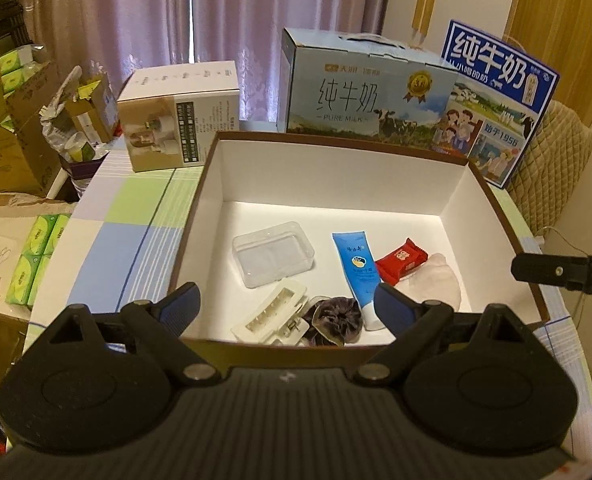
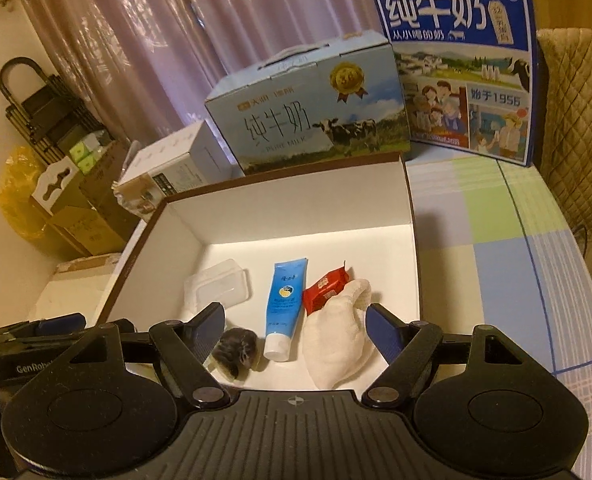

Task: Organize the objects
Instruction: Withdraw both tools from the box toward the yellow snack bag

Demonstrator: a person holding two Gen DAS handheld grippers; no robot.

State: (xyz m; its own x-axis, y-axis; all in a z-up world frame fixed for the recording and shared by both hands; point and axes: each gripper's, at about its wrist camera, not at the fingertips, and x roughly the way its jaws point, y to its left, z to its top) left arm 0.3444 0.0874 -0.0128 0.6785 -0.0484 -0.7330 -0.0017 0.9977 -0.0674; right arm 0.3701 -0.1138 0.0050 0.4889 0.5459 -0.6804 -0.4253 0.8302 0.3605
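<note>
A brown-rimmed white box sits on the checked tablecloth. Inside it lie a clear plastic case, a blue tube, a red snack packet, a white cloth, a dark scrunchie and a cream hair clip. My left gripper hangs open above the box's near edge, nothing between its fingers. My right gripper is open too, above the near part of the box, holding nothing.
Two milk cartons and a white appliance box stand behind the box. Cardboard boxes and green tissue packs crowd the left. A quilted chair back is at the right. The other gripper's tip shows at the right edge.
</note>
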